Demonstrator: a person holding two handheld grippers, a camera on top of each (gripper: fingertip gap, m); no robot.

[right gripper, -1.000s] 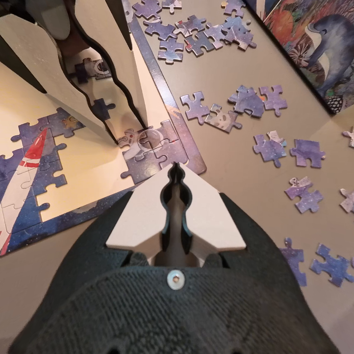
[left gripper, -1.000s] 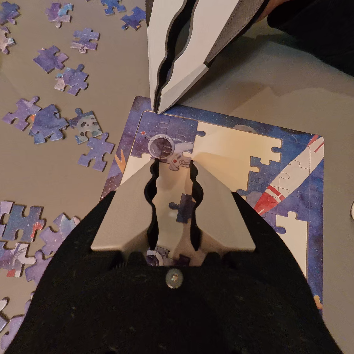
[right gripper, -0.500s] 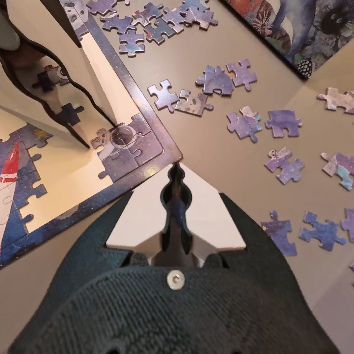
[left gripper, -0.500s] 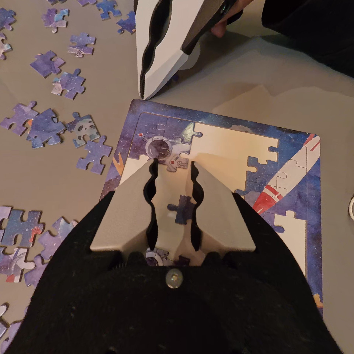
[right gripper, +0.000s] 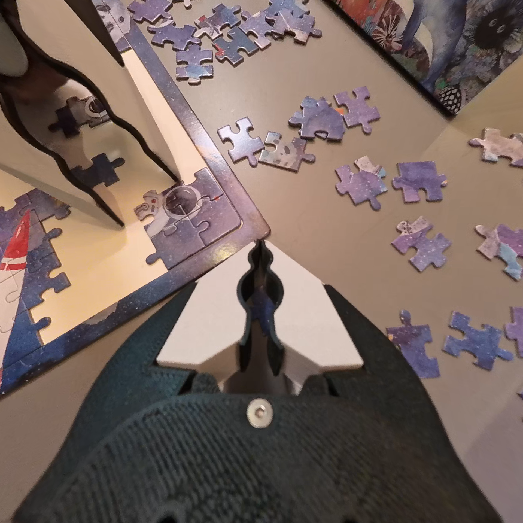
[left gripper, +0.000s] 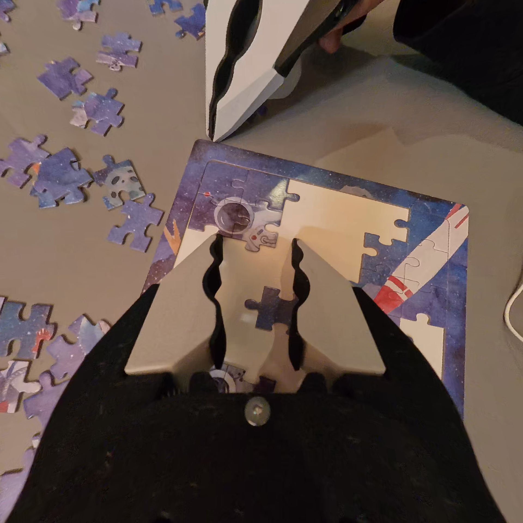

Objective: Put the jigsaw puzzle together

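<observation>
Left hand-held gripper (left gripper: 256, 240): jaws wide apart, poised over the bare cream floor of the puzzle tray (left gripper: 339, 181); pads pressing on nothing.
Dark blue piece (left gripper: 268, 308): loose on the tray floor between the left fingers, near the right-side finger; contact with that finger cannot be told.
Astronaut cluster (left gripper: 243, 209): four joined pieces in the tray corner, just beyond the left fingertips.
Rocket section (left gripper: 421, 260): joined pieces along the far side of the tray, apart from the left fingers.
Right hand-held gripper (right gripper: 260, 243): jaws closed, tips just beside the outer corner of the tray frame (right gripper: 254, 218); touching or not, cannot tell.
Blue piece under the right gripper (right gripper: 261, 308): seen through the slot between the closed fingers, lying on the tabletop (right gripper: 297, 203).
Loose pieces (right gripper: 319, 119): scattered purple and blue on the tabletop, beside the tray.
Picture board (right gripper: 441, 42): colourful, at the far corner.
White cable (left gripper: 512, 314): at the edge, beside the tray.
</observation>
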